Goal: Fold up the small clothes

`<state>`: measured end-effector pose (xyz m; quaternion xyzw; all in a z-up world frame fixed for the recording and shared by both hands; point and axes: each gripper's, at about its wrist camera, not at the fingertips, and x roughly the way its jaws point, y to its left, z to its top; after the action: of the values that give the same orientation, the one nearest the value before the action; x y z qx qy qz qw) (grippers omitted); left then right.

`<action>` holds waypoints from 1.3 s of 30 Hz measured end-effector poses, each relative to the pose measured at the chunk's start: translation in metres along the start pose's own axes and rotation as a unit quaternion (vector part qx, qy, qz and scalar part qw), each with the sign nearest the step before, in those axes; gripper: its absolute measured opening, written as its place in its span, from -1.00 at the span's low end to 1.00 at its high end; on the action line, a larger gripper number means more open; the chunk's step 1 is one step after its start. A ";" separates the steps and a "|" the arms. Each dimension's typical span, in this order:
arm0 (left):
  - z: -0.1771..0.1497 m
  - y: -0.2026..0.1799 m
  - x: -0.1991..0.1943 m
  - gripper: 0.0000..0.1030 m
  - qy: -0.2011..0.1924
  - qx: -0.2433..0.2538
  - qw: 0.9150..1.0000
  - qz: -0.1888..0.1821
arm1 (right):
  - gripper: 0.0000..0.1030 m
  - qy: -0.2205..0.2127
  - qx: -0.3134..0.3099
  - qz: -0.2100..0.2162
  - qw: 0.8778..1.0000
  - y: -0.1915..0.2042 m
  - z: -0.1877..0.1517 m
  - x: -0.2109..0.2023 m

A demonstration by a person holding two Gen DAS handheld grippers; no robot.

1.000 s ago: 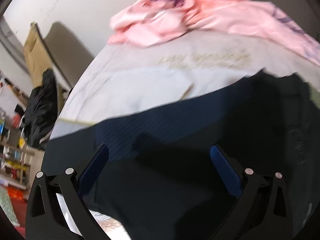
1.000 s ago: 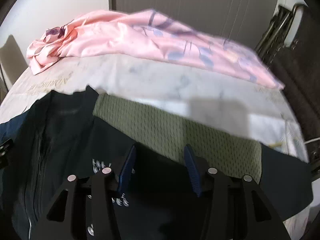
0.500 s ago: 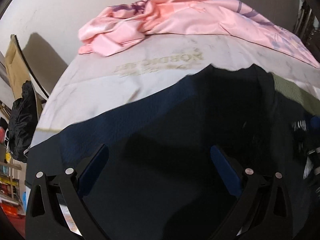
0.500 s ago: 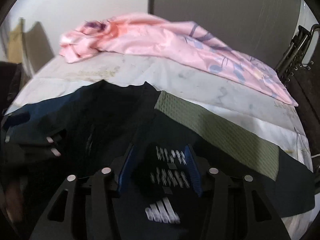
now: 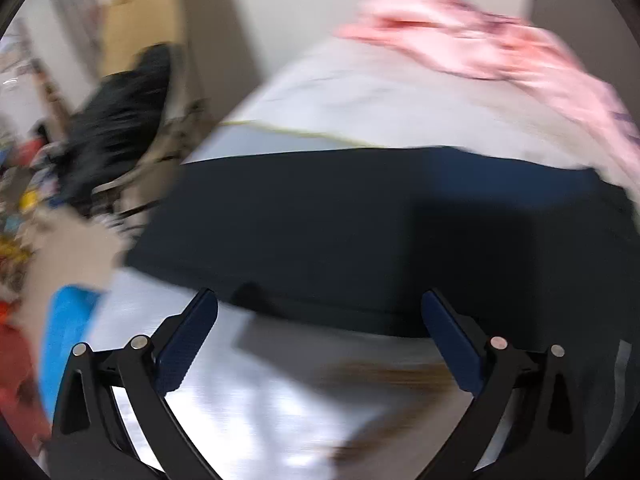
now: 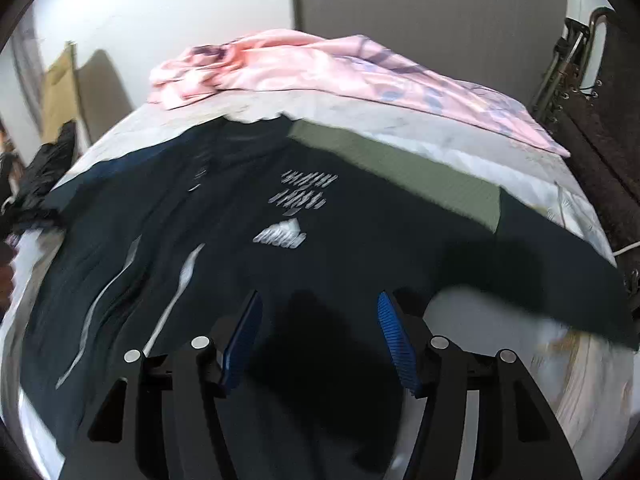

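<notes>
Garment (image 6: 248,248) spread flat on bed (image 6: 440,152) — fold not begun; both claws (image 5: 320,344) (image 6: 320,344) wide, empty — next, pinching an edge.

- On the dark navy garment (image 6: 328,264) spread in front of my right gripper I make out a white three-stripe Adidas logo (image 6: 280,235); its lettering is blurred.
- Above it sit two rows of small white marks (image 6: 305,189), too blurred for me to read.
</notes>
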<state>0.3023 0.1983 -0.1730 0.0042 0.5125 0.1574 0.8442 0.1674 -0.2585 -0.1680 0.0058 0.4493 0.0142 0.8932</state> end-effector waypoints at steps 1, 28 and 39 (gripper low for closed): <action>-0.001 0.007 0.002 0.92 -0.001 -0.003 1.000 0.018 | 0.18 0.004 -0.012 0.004 1.000 0.008 -0.013 -0.005; -0.057 -0.143 -0.081 0.91 -0.030 0.098 0.984 -0.144 | -0.03 -0.041 0.322 0.005 0.946 -0.208 -0.050 -0.052; -0.074 -0.247 -0.099 0.91 -0.033 0.176 0.969 -0.170 | -0.11 -0.085 0.508 0.017 0.857 -0.311 -0.112 -0.065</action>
<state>0.2608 -0.0741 -0.1639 0.0709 0.4973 -0.0811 0.8609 0.0456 -0.5718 -0.1897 0.4679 0.3159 -0.2015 0.8004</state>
